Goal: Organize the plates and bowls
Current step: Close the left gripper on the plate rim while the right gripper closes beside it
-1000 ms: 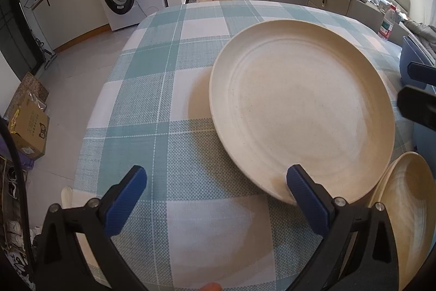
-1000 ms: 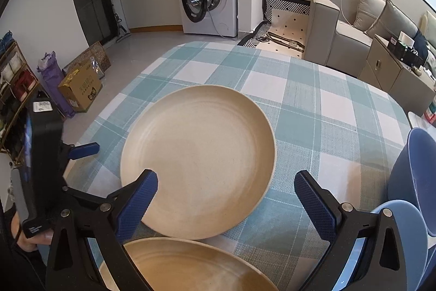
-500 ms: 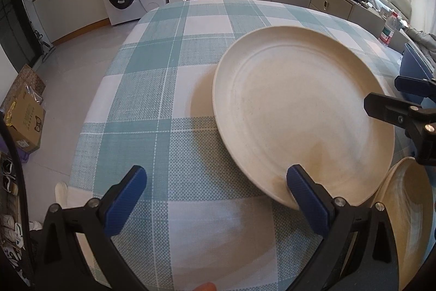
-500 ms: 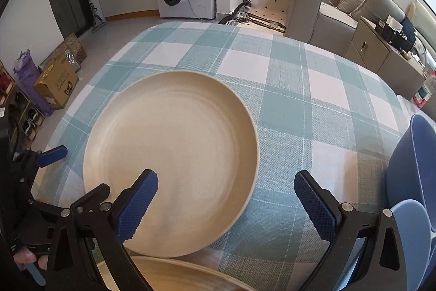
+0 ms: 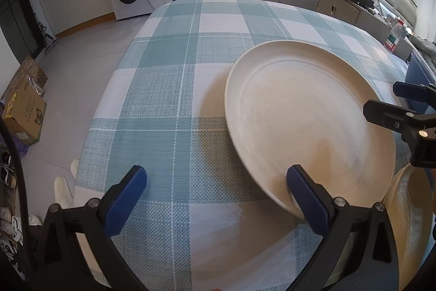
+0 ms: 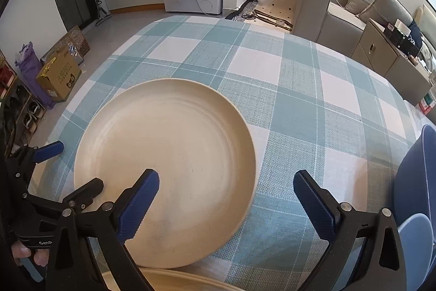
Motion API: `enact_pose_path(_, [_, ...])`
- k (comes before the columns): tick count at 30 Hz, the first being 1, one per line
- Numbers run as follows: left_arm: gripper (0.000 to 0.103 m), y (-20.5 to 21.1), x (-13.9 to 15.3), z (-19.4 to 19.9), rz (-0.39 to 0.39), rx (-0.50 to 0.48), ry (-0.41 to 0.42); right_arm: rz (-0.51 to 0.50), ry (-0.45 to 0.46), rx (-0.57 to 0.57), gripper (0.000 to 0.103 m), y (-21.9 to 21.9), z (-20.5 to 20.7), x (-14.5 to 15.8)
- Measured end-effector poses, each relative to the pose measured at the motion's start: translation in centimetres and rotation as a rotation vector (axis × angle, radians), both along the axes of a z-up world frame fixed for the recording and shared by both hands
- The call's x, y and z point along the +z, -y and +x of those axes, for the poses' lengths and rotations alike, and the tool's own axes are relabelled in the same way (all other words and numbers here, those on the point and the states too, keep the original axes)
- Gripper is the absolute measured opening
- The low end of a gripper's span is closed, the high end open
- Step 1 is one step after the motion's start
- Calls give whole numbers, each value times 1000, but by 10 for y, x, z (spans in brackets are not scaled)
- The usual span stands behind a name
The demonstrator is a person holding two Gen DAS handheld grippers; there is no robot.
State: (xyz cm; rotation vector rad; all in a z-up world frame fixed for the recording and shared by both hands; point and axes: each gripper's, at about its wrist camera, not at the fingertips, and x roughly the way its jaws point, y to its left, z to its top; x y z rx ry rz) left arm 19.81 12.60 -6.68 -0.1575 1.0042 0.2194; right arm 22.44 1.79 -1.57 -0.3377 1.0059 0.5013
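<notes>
Bright daylight, sharp focus, fisheye-warped dark corners

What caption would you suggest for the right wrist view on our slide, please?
Open right gripper over a cream plate on the checked tablecloth.

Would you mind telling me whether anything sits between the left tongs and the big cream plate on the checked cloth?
Nothing visible does. The left tongs are open, and their right finger is already at the near rim of the cream plate. Only bare tablecloth lies beside it. The right tongs hang open over the plate's other side.
</notes>
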Motion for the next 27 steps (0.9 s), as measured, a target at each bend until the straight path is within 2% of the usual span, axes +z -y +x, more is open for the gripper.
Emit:
enact_pose_path(8, [103, -12, -1, -2, -11, 20, -1, -22, -18, 6, 97, -6, 2, -10])
enact_pose_path(13, [100, -10, 0, -2, -7, 11, 6, -37, -47, -8, 77, -4, 8, -19])
enact_pose_path(16, [91, -9, 1, -3, -25, -9, 22, -44, -61, -10, 66, -3, 11, -23])
enact_pose_path(19, [78, -6, 3, -4, -28, -31, 45, -43, -74, -5, 60, -3, 11, -26])
enact_pose_path(21, [63, -4, 5, -4, -34, -43, 60, -40, -75, 0, 56, -4, 11, -26])
enact_pose_path(24, [48, -2, 7, -3, -53, -63, 72, -35, -77, 7, 50, -4, 10, -26])
enact_pose_path(27, [41, 1, 8, -3, -62, -72, 77, -36, -74, 12, 45, -4, 8, -26])
